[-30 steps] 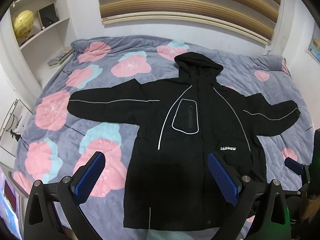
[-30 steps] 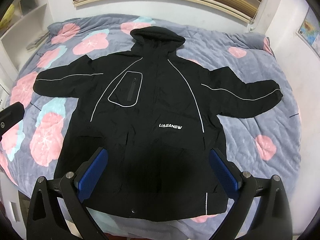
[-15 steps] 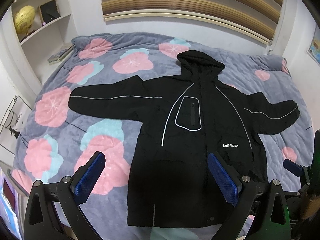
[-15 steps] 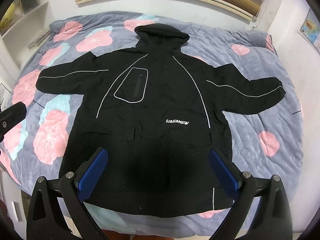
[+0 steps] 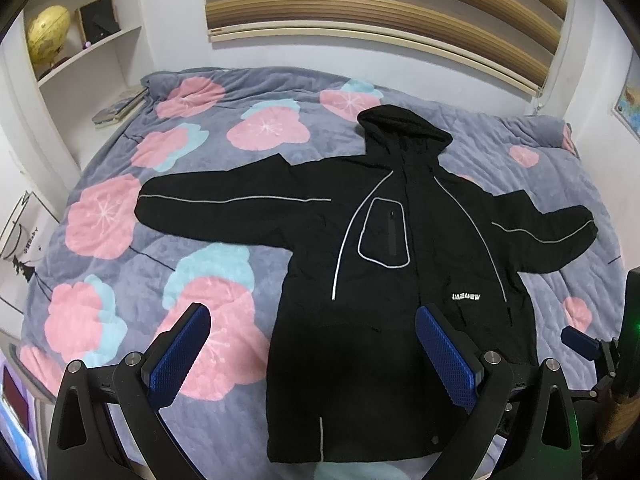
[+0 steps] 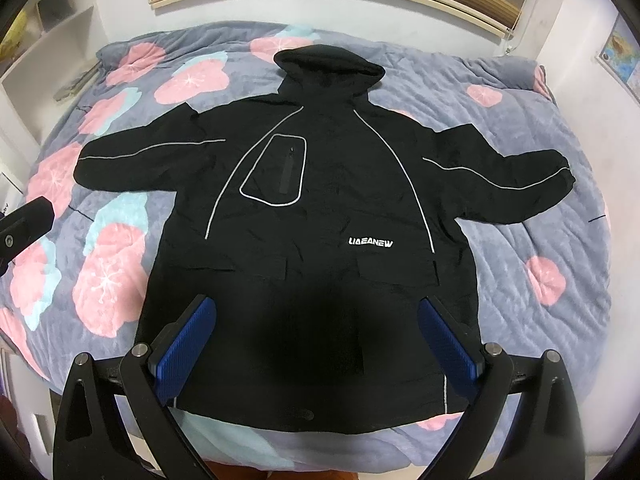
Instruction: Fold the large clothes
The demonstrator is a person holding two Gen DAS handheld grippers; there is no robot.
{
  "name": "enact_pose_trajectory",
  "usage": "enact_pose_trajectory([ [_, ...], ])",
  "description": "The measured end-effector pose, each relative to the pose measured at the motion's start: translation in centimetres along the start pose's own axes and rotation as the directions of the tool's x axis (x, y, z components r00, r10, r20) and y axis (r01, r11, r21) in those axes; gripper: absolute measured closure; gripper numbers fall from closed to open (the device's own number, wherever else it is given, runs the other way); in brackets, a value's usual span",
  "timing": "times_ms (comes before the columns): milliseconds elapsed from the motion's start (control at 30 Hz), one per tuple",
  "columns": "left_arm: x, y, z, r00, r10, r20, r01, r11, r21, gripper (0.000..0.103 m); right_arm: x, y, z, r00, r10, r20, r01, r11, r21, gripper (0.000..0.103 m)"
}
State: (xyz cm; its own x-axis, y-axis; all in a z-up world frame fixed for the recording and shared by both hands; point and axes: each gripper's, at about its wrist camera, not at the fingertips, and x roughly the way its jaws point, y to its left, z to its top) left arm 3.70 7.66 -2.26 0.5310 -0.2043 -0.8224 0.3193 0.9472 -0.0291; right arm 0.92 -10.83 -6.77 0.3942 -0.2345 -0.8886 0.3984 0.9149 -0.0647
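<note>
A large black hooded jacket (image 5: pixel 400 272) with thin silver piping lies flat and face up on the bed, both sleeves spread out; it also shows in the right wrist view (image 6: pixel 320 208). My left gripper (image 5: pixel 314 350) is open and empty, held above the jacket's lower left hem. My right gripper (image 6: pixel 318 338) is open and empty above the jacket's bottom middle. The right gripper's blue tip (image 5: pixel 580 342) shows at the right of the left wrist view. The left gripper's black body (image 6: pixel 24 226) shows at the left edge of the right wrist view.
The bed carries a grey quilt (image 5: pixel 168 248) with pink and blue flowers. White shelves with a yellow globe (image 5: pixel 48 36) and books (image 5: pixel 118 108) stand at the left. A wall with wooden slats (image 5: pixel 380 12) is behind the bed. The bed's near edge (image 6: pixel 320 456) is just below the hem.
Both grippers have drifted slightly left and back from the bed, so the jacket sits further right and higher in both views. Both stay open. The jacket has not moved.
</note>
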Motion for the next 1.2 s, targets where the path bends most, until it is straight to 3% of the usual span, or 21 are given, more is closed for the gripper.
enact_pose_trajectory([
  [567,3.4,4.9,3.4,0.999,-0.049,0.005,0.049,0.999,-0.002,0.001,1.8,4.1,2.3,1.0,-0.015,-0.013,0.015,1.0,0.018,0.002],
  [900,8.0,7.5,5.7,0.997,-0.067,-0.049,0.065,0.997,-0.036,0.001,4.8,6.9,5.1,0.998,-0.031,-0.053,0.03,0.999,-0.019,0.002],
  [1067,11.7,11.5,7.0,0.997,-0.052,-0.05,0.046,0.992,-0.118,0.001,6.8,8.4,6.4,0.996,-0.032,-0.08,0.028,0.999,-0.044,0.002],
  [1200,15.3,18.1,8.0,0.999,0.015,-0.036,-0.024,0.967,-0.254,0.001,9.4,9.8,7.4,0.993,-0.017,-0.121,0.009,0.998,-0.07,0.002],
])
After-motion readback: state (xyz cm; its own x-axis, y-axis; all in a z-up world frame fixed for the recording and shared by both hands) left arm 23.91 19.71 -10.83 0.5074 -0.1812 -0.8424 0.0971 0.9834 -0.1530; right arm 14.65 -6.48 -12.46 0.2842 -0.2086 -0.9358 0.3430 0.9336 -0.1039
